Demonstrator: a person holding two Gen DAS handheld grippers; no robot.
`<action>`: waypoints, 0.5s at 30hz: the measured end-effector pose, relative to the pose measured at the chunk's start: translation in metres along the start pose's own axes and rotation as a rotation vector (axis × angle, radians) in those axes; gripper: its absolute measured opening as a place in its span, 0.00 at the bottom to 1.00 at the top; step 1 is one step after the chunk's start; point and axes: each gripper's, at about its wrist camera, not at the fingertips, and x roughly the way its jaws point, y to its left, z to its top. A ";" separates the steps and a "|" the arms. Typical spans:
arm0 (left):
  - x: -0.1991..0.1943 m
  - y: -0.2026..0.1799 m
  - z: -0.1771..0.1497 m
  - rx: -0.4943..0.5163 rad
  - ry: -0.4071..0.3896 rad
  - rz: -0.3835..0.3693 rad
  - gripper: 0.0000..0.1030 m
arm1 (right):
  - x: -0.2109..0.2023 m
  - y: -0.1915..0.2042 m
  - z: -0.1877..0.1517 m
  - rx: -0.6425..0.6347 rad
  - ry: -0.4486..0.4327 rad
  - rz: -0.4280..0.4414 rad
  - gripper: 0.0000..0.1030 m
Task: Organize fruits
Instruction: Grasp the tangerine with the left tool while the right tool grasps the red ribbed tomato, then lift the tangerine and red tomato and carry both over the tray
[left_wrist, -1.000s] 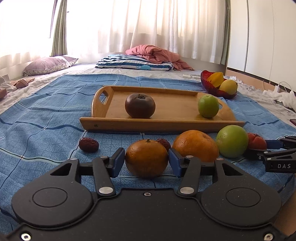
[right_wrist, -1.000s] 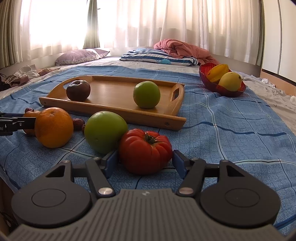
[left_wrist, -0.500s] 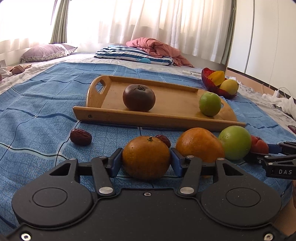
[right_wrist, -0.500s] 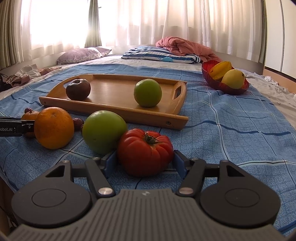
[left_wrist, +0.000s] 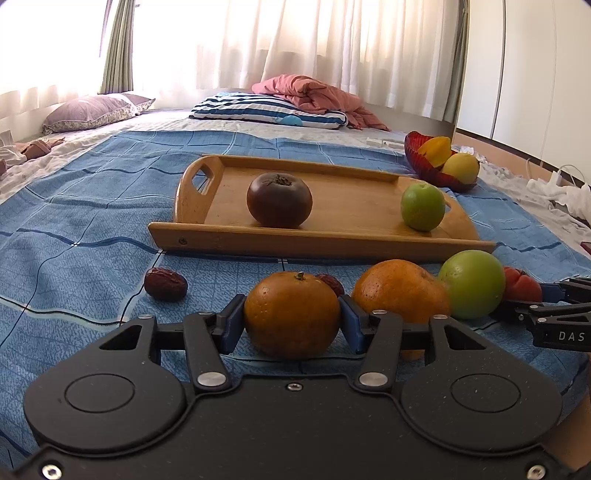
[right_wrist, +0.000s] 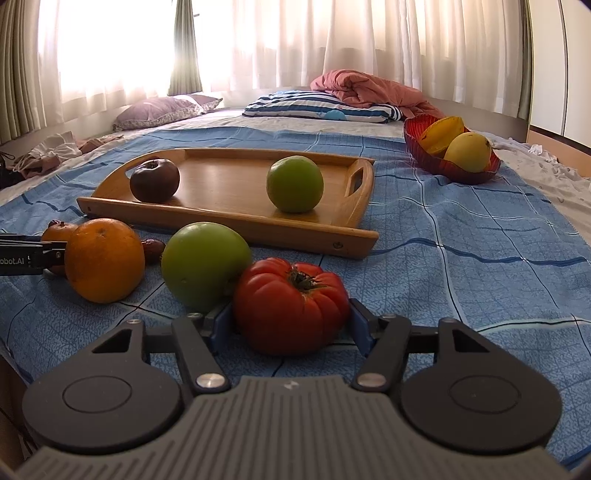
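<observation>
My left gripper (left_wrist: 291, 321) is shut on a small orange (left_wrist: 291, 314) lifted a little off the blue bedspread. My right gripper (right_wrist: 291, 325) is shut on a red ribbed tomato (right_wrist: 291, 304). A wooden tray (left_wrist: 362, 240) ahead holds a dark brown tomato (left_wrist: 279, 200) and a small green fruit (left_wrist: 422, 206); the tray also shows in the right wrist view (right_wrist: 236, 184). A larger orange (right_wrist: 104, 260) and a big green fruit (right_wrist: 206, 264) lie on the bedspread between the grippers.
Two dried red dates (left_wrist: 165, 283) lie by the oranges. A red bowl (right_wrist: 421, 147) with yellow fruit sits at the far right. Pillows (left_wrist: 269, 110) and a pink blanket (left_wrist: 317, 94) lie at the back. The bed edge runs close below the grippers.
My left gripper closed on the small orange and raised it slightly. My right gripper closed in on the red tomato and rose a little; the tray looks lower in both views.
</observation>
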 end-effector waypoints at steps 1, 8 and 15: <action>-0.001 0.000 0.001 0.005 -0.005 0.003 0.50 | -0.001 0.001 0.000 0.001 -0.001 -0.004 0.63; -0.006 0.004 0.016 0.021 -0.041 0.028 0.50 | -0.006 0.004 0.002 0.020 -0.019 -0.033 0.63; -0.004 0.013 0.042 0.011 -0.068 0.043 0.49 | -0.014 0.001 0.017 0.041 -0.056 -0.062 0.63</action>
